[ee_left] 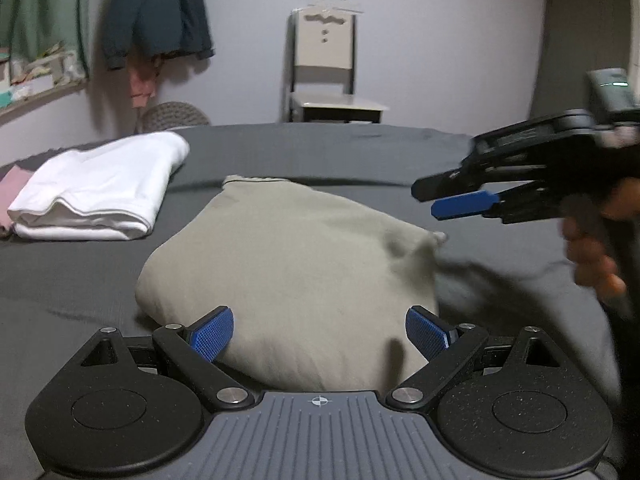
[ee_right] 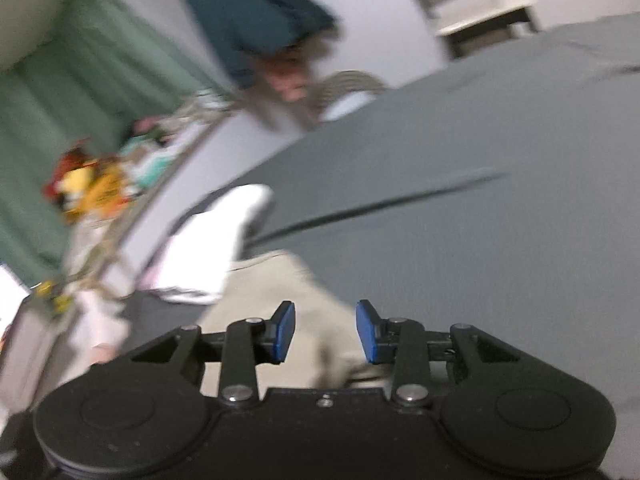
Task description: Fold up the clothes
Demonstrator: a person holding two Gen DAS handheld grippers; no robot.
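Observation:
A folded beige garment (ee_left: pixel 292 264) lies on the grey bed sheet (ee_left: pixel 328 152), straight ahead of my left gripper (ee_left: pixel 320 334). That gripper is open wide, with its blue pads either side of the garment's near edge. My right gripper (ee_left: pixel 426 201) hovers above the garment's right corner, held by a hand (ee_left: pixel 592 264). In the blurred right wrist view, the right gripper (ee_right: pixel 327 330) is open with nothing between its fingers, and the beige garment (ee_right: pixel 280 280) lies just below and ahead of it.
A folded white garment (ee_left: pixel 100 188) lies at the back left on the bed, with a pink one (ee_left: pixel 16 196) beside it at the edge. A chair (ee_left: pixel 324 68), a hanging dark jacket (ee_left: pixel 156 12) and a cluttered shelf (ee_left: pixel 36 76) stand by the walls.

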